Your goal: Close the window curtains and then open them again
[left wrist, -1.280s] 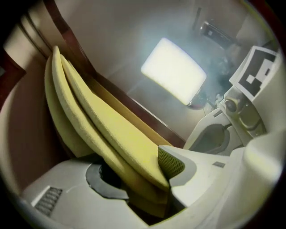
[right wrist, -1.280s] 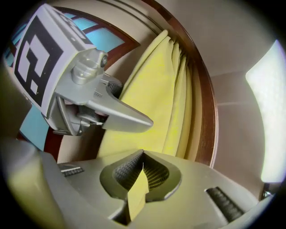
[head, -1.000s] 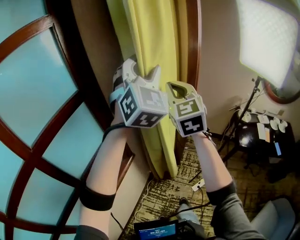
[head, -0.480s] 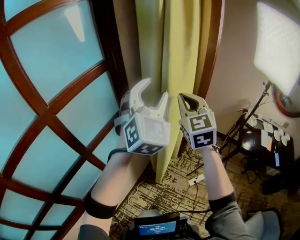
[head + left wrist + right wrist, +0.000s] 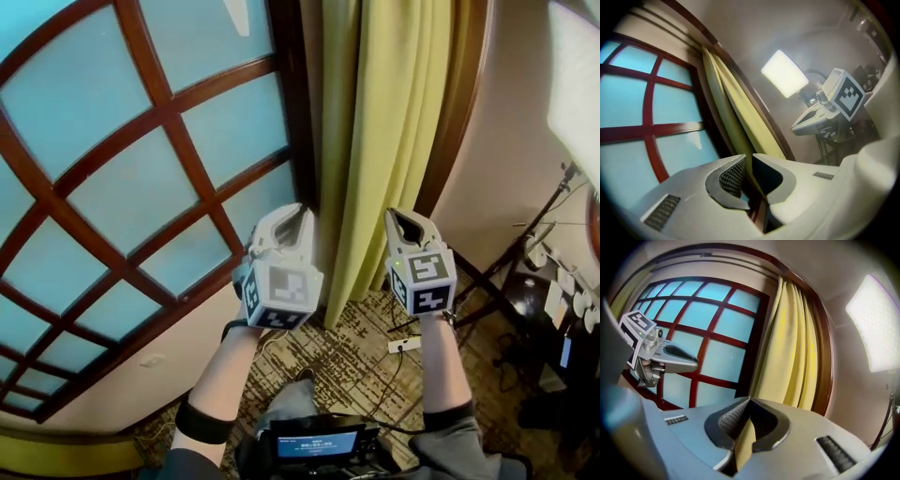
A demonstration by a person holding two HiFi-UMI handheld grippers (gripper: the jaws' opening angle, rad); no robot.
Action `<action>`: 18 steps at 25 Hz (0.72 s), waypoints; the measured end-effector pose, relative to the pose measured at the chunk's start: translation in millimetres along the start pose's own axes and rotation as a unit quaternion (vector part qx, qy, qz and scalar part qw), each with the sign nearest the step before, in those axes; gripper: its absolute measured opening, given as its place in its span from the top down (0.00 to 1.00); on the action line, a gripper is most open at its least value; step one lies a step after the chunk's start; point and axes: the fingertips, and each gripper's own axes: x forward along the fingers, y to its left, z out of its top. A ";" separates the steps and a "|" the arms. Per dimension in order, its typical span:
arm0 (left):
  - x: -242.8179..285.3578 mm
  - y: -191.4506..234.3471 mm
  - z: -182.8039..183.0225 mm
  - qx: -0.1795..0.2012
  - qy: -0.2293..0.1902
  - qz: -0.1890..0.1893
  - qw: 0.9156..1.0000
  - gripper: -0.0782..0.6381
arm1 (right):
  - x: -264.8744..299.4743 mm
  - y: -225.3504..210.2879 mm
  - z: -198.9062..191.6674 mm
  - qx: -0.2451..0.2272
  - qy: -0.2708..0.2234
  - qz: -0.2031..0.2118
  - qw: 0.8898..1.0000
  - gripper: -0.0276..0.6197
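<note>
The right hand-held gripper (image 5: pixel 750 400) was clenched on nothing, its pads meeting at the tips. At its 9 o'clock in the head view, the left hand-held gripper (image 5: pixel 296 210) was closing. Its jaws were down to a thin slit, and its own view showed nothing in it, only cloth and dark wood far beyond. Neither tool touched the curtain (image 5: pixel 384 141). The curtain hung gathered in loose yellow folds at 12 o'clock between the two, against the dark frame on the right of the window (image 5: pixel 141 169), leaving the blue panes at 10 o'clock bare. The cloth looked light and soft, likely to drape and bunch, and perhaps to slip from a shallow pinch. The best hold was probably a doubled fold on its window-side edge, at about the tools' own height, drawn level toward 9 o'clock. How it hung at the top was out of view, so a steady pull seemed wiser than a tug.
</note>
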 end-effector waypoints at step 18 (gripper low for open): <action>-325.3 -7.7 -149.5 -0.136 0.176 0.165 0.961 0.89 | -109.3 256.0 -50.0 0.015 0.011 0.259 0.966 0.93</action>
